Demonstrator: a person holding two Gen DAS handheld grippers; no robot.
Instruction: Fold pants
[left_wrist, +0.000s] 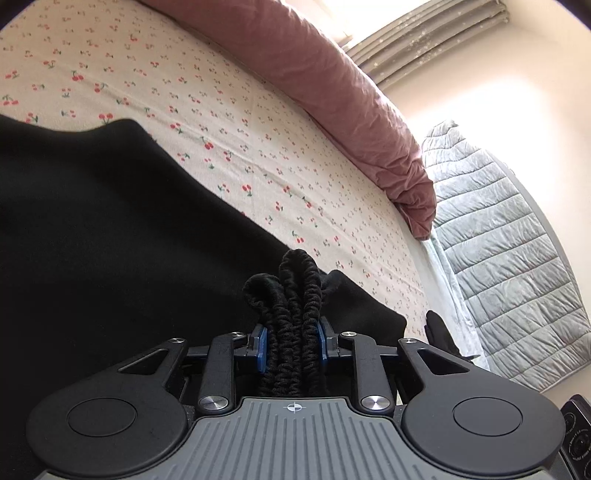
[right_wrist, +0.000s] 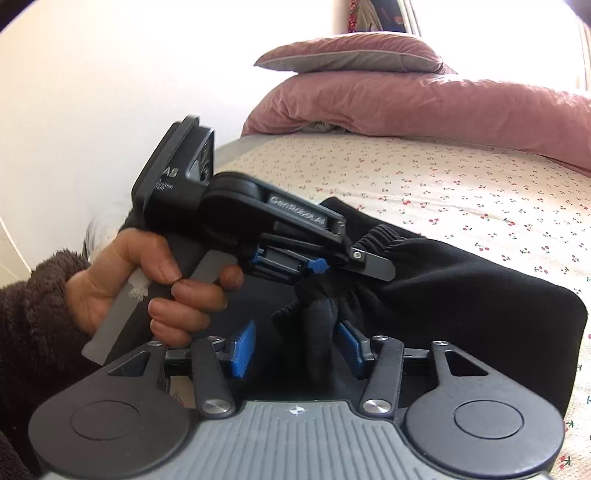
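Observation:
Black pants (left_wrist: 110, 229) lie on a bed with a cherry-print sheet (left_wrist: 229, 110). My left gripper (left_wrist: 291, 341) is shut on the bunched elastic waistband (left_wrist: 295, 291), which sticks up between the blue pads. In the right wrist view the pants (right_wrist: 461, 295) spread to the right. My right gripper (right_wrist: 295, 349) is open, and a fold of black cloth (right_wrist: 317, 332) stands between its blue pads, against the right one. The left gripper (right_wrist: 325, 264) shows there too, held in a hand (right_wrist: 147, 280), pinching the waistband (right_wrist: 373, 236) just above my right gripper.
A pink duvet (left_wrist: 332, 85) lies along the far side of the bed, with a pink pillow (right_wrist: 354, 51) on top. A grey quilted blanket (left_wrist: 509, 258) hangs beside the bed. The wall (right_wrist: 92, 92) is at the left.

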